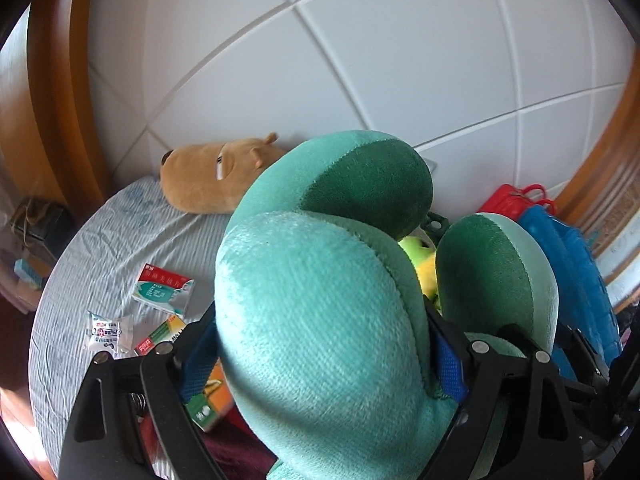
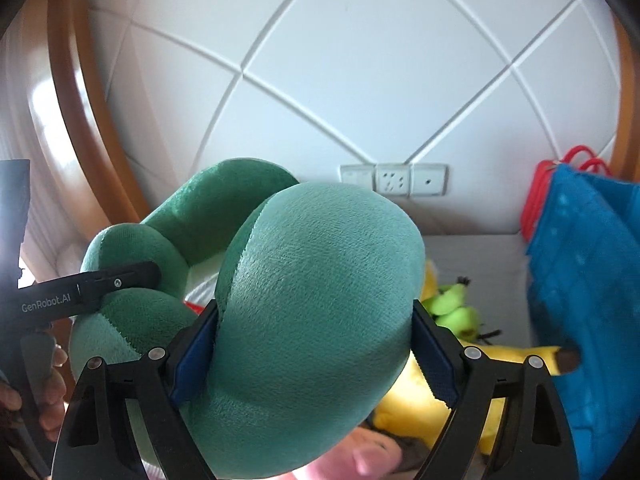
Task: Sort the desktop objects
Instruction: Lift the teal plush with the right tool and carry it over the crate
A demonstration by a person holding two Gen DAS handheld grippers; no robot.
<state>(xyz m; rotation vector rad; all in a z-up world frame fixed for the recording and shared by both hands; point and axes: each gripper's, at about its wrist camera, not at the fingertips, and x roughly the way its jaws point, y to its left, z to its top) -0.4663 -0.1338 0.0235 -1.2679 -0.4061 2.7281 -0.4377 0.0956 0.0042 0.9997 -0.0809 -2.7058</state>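
A plump, U-shaped neck pillow of short-piled green velvet [image 1: 320,320] is clamped by both tools and held above the bed — one rounded lobe is squeezed between the blue ribbed pads of the left gripper [image 1: 332,356], the other lobe [image 2: 316,320] between those of the right gripper [image 2: 316,360], both sets of jaws spread wide around the stuffing. Below, on the wrinkled pale striped sheet [image 1: 100,248], flat cardboard medicine boxes [image 1: 166,290] are scattered near its left edge, and a tan plush bear [image 1: 212,176] is propped at the far edge against the white quilted headboard [image 1: 400,60].
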